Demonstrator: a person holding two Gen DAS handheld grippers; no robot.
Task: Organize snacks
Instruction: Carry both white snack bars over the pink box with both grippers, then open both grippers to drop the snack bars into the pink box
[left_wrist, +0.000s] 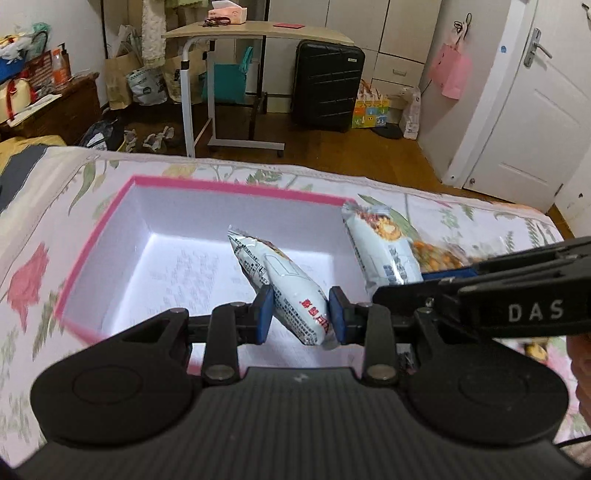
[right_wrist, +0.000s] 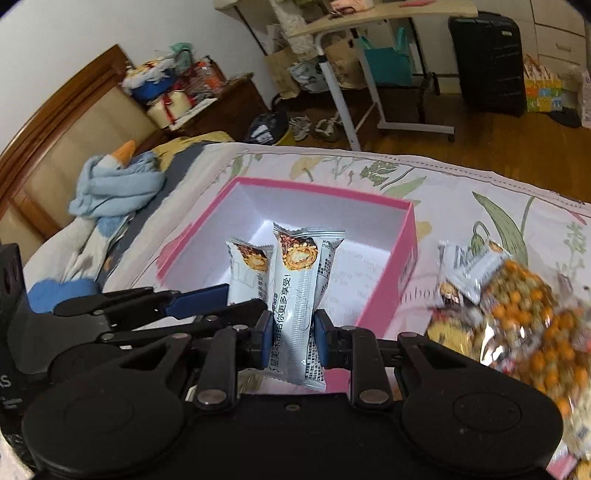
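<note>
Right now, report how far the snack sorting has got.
Done: nothing lies in the pink box yet. In hand: left gripper and right gripper each clamp a white snack packet above the box. Left: both packets to drop in, plus the loose pile of snacks on the bedspread beside the box.

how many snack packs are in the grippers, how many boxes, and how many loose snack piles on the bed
White snack packs held in grippers: 2, one in the left gripper (pack) and one in the right gripper (pack)
Pink boxes: 1
Loose snack piles on the bed: 1
Total: 4
</note>
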